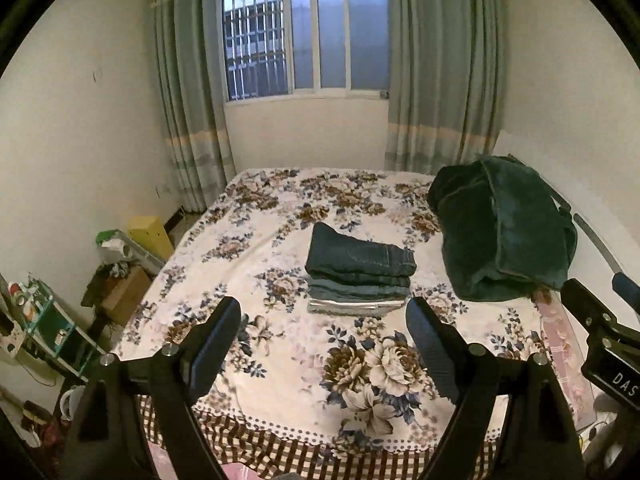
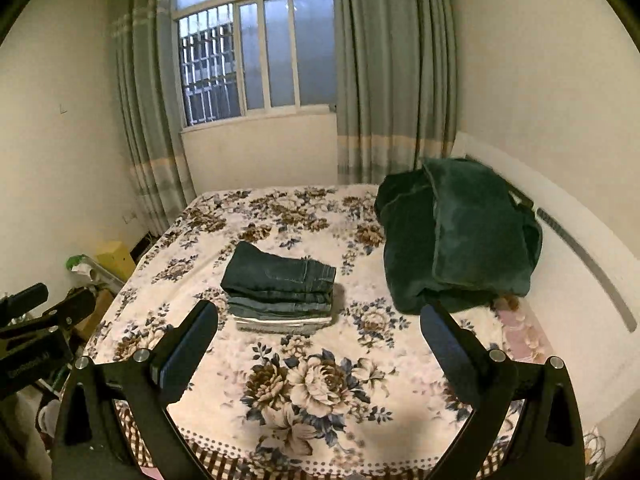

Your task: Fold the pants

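My left tool (image 1: 322,330) and right tool (image 2: 320,334) both hang with jaws spread wide and nothing between them, over the near edge of the bed (image 2: 400,420). The floral bedspread's near half lies bare, giving free room. The stack of folded pants (image 1: 360,276) sits mid-bed, dark denim on top, paler pairs beneath, edges squared. A dark green blanket (image 1: 504,232) is heaped at the right edge by the wall. Clutter (image 1: 52,320) beside the bed's left edge is hard to make out.
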Demonstrator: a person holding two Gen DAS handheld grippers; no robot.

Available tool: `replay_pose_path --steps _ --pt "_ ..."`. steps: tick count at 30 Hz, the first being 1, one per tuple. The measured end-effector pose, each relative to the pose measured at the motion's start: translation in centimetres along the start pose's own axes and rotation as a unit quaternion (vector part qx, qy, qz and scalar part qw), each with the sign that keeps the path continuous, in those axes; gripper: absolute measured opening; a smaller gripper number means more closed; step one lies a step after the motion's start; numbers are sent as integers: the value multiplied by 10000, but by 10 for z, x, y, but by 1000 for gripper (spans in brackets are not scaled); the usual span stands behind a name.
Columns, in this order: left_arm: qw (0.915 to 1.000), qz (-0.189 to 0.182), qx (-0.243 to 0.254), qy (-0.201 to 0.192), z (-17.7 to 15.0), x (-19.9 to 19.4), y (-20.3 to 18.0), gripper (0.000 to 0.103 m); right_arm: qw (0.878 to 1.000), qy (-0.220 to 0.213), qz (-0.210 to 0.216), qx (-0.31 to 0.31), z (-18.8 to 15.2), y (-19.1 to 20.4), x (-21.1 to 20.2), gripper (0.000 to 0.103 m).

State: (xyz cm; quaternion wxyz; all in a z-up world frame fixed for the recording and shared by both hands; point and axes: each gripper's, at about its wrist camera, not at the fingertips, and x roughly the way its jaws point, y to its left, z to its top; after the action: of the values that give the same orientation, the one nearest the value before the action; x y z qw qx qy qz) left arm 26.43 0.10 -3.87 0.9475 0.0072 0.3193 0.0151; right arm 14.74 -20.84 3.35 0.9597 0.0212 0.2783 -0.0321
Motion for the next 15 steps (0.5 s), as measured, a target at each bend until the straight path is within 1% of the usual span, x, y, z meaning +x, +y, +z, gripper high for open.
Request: replay_pose_path --steps 1,3,4,6,8,13,15 --pt "10000 -22 2 -12 -2 -5 1 84 10000 -36 -29 -27 1 2 -9 103" --pt "10000 -58 20 -54 0 -15 4 98 10000 -26 12 -2 3 4 -28 103" --pt "9999 -63 29 -99 0 -19 4 103 10000 -20 41 9 5 6 -32 103" --pt "9997 -21 23 -244 1 -26 8 103 10000 -62 43 2 6 8 -47 103" --pt "9995 -12 15 -328 2 -32 11 103 9999 -102 42 -22 9 11 -53 103" --pt "9993 -56 -31 -367 1 -41 20 103 9997 -220 51 11 15 18 -70 103" --pt "9994 -11 -41 -350 0 -43 22 103 9997 -237 73 9 20 21 -71 103"
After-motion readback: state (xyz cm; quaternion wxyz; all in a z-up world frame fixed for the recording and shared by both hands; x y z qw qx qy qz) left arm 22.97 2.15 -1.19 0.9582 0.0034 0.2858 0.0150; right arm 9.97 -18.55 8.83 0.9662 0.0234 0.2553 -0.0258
